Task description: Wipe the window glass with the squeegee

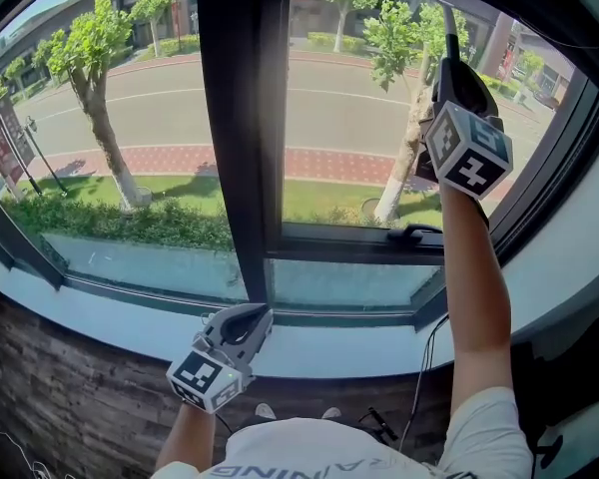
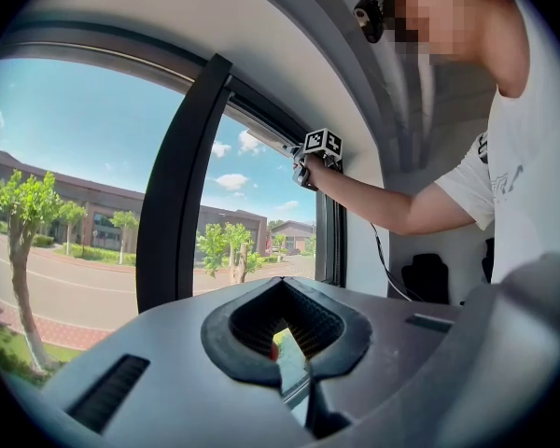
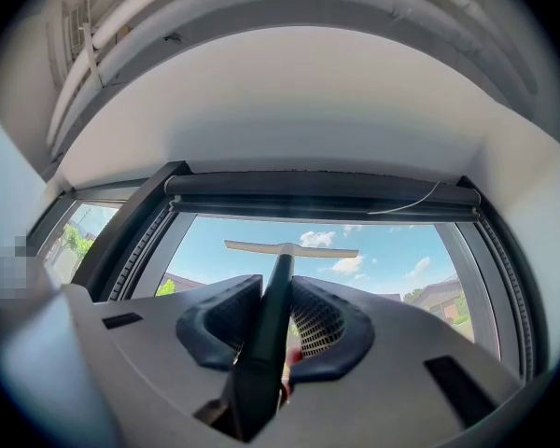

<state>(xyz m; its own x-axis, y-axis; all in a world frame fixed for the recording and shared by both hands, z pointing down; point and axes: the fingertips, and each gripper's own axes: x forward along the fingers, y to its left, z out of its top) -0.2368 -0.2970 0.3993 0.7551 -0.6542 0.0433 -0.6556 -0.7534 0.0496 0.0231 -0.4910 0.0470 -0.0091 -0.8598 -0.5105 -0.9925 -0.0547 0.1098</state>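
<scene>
The squeegee has a dark handle (image 3: 273,320) and a pale blade (image 3: 289,248) that lies crosswise near the top of the right window pane (image 3: 392,259). My right gripper (image 3: 276,286) is shut on the handle and held high on an outstretched arm. In the head view it (image 1: 449,68) is up against the right pane (image 1: 349,108), and the handle (image 1: 449,23) runs out of the top of the picture. My left gripper (image 1: 250,317) hangs low over the white sill (image 1: 319,352). Its jaws (image 2: 282,289) meet with nothing between them.
A wide dark mullion (image 1: 242,118) splits the window into two panes. A black window handle (image 1: 409,234) sticks out of the lower frame under the right arm. A thin cable (image 1: 424,367) hangs below the sill. A dark blind housing (image 3: 317,192) runs above the glass.
</scene>
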